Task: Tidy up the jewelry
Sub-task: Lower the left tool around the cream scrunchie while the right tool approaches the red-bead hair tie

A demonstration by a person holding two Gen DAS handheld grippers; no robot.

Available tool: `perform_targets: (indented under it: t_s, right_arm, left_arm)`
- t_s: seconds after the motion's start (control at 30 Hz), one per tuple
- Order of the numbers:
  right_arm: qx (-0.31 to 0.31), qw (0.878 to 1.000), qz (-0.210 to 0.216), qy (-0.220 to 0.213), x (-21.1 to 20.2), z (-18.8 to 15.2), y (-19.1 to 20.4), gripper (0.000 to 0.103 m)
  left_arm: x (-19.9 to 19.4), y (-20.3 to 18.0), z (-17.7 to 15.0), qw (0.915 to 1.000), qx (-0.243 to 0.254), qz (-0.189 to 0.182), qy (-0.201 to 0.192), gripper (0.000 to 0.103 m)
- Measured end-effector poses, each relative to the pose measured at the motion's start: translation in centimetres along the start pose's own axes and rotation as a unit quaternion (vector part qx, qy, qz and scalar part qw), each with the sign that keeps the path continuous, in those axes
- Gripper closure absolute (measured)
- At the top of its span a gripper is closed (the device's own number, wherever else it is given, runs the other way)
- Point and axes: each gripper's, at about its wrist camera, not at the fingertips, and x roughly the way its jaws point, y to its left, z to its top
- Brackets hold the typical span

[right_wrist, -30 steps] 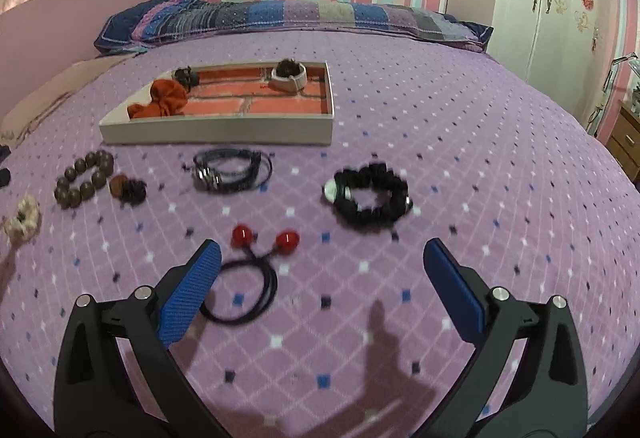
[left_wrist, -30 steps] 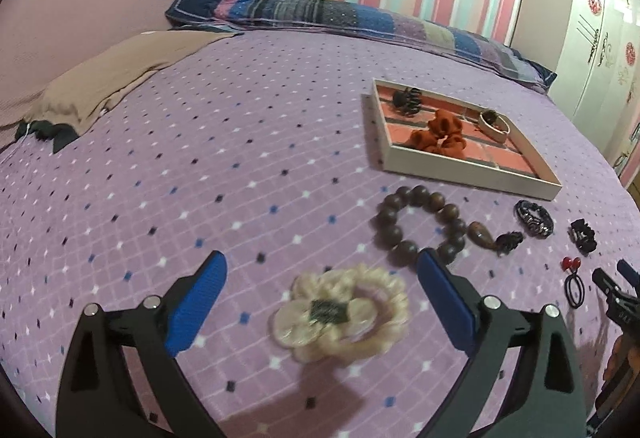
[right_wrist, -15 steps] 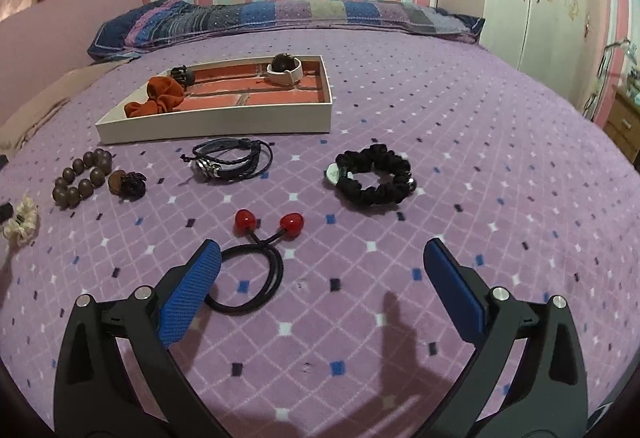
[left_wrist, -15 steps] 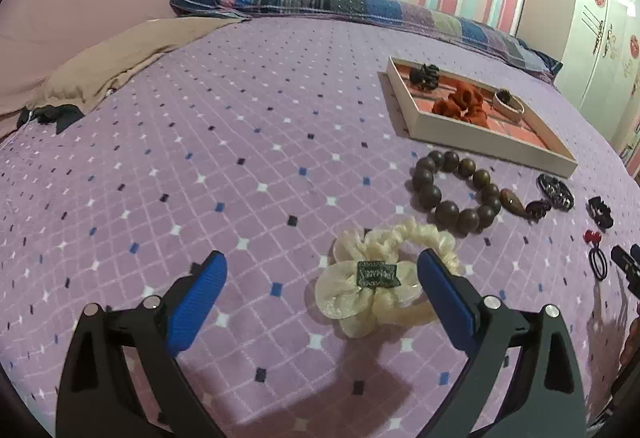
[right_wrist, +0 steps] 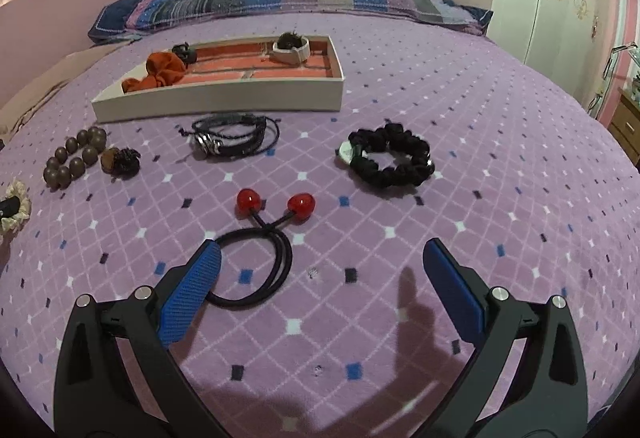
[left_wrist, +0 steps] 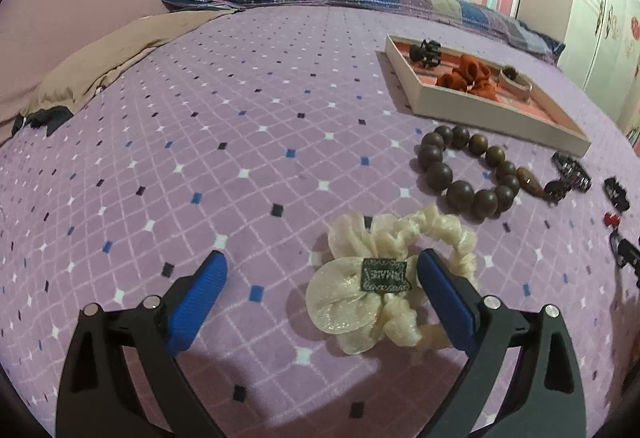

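Reading outward from the left tongs [left_wrist: 322, 268]: spread wide, nothing between the pads. The cream scrunchie [left_wrist: 394, 280] lies on the bed off-centre to the right of the gap; the right pad [left_wrist: 444, 298] overlaps its ruffle in the view, contact cannot be told. Left pad [left_wrist: 196, 302] stands well apart from it. The ring's longer spread runs near-left to far-right, roughly toward the wooden bead bracelet [left_wrist: 464, 169] beyond.

Judgement: the tongs need a shift to the right before closing, else only the edge gets pinched.

Right tongs [right_wrist: 320, 268]: also spread, empty. The red-bobble hair tie [right_wrist: 264, 258] lies toward their left pad [right_wrist: 192, 294], loop near, bobbles far. The black scrunchie [right_wrist: 390, 155] lies farther, right of centre.

The tray [right_wrist: 224, 99] sits at the far side of both views; it looks nearer to the right tongs. The left is much the nearer to the cream scrunchie.
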Motion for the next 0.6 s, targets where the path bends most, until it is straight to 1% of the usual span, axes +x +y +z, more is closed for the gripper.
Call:
perform_targets:
  t_s: [0.03, 0.2, 0.4, 0.47, 0.5, 0.53, 0.6]
  right_arm:
    - [0.000, 1.000, 0.001, 0.003, 0.16, -0.02, 0.04, 0.012]
    - [0.005, 1.000, 0.010, 0.011, 0.51, -0.07, -0.09, 0.019]
    - [-0.003, 1.000, 0.018, 0.011, 0.46, -0.14, 0.24, 0.032]
    - [-0.003, 1.000, 0.025, 0.011, 0.39, -0.12, 0.29, 0.044]
    - [-0.004, 1.000, 0.029, 0.011, 0.33, -0.13, 0.33, 0.047]
    - [-0.005, 0.999, 0.032, 0.011, 0.32, -0.08, 0.36, 0.054]
    - [-0.006, 0.999, 0.038, 0.014, 0.36, 0.01, 0.45, 0.057]
  left_arm:
    - [0.08, -0.15, -0.09, 1.0000, 0.005, 0.004, 0.000, 0.009]
    - [0.35, -0.11, -0.10, 0.9999, 0.007, 0.004, 0.006, 0.009]
    - [0.33, 0.03, -0.13, 1.0000, 0.005, 0.003, 0.004, 0.009]
    - [0.31, 0.09, -0.12, 1.0000, 0.004, 0.002, 0.002, 0.010]
    - [0.22, 0.07, -0.15, 1.0000, 0.004, 0.001, 0.001, 0.010]
    - [0.14, 0.12, -0.14, 1.0000, 0.003, -0.001, 0.000, 0.011]
    - [0.01, 0.12, -0.12, 1.0000, 0.004, -0.001, -0.003, 0.020]
